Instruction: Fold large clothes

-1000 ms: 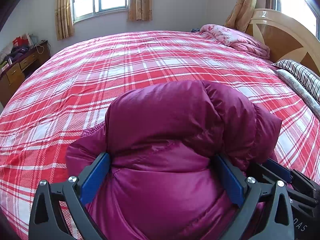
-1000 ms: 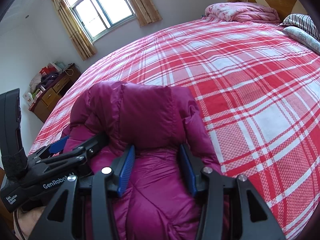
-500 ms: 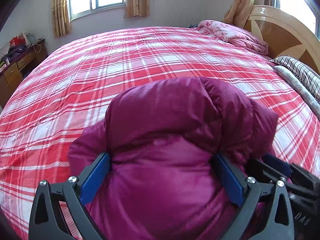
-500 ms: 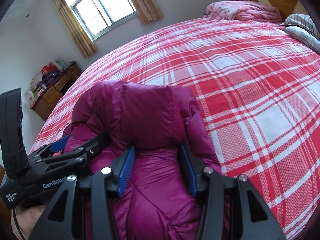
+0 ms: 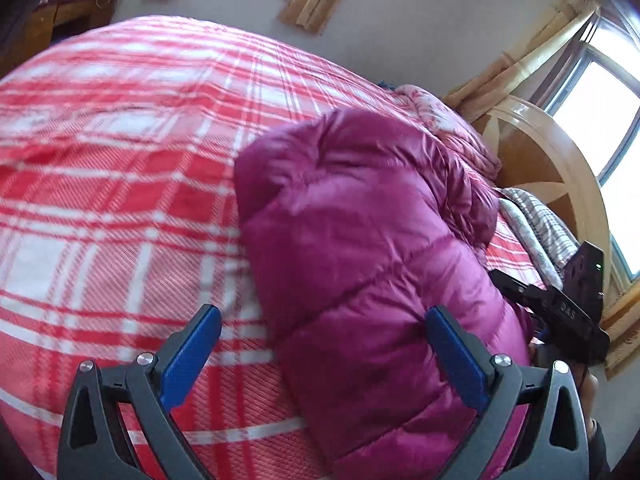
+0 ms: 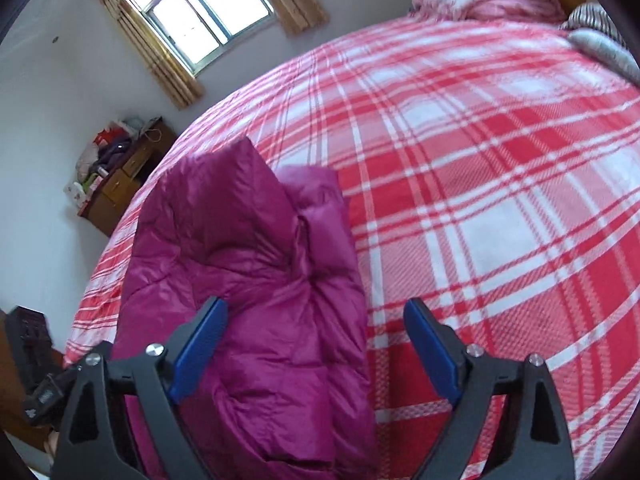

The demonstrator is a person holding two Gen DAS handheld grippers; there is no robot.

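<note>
Looks nearly done: magenta down jacket [image 6: 256,280] lying folded on the plaid bed [image 6: 480,160], left claw [image 5: 324,346] wide, right claw [image 6: 316,344] opening, gripping nothing.

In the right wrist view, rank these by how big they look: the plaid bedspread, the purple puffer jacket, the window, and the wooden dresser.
1. Plaid bedspread
2. Purple puffer jacket, though it lies nearest the camera, which enlarges it
3. Window
4. Wooden dresser, far off, so its true size is unsure

Both black-framed two-finger grippers, left [image 5: 322,358] and right [image 6: 316,354], carry ribbed blue rectangular pads [image 5: 191,356] and round silver screws [image 5: 145,359].
</note>
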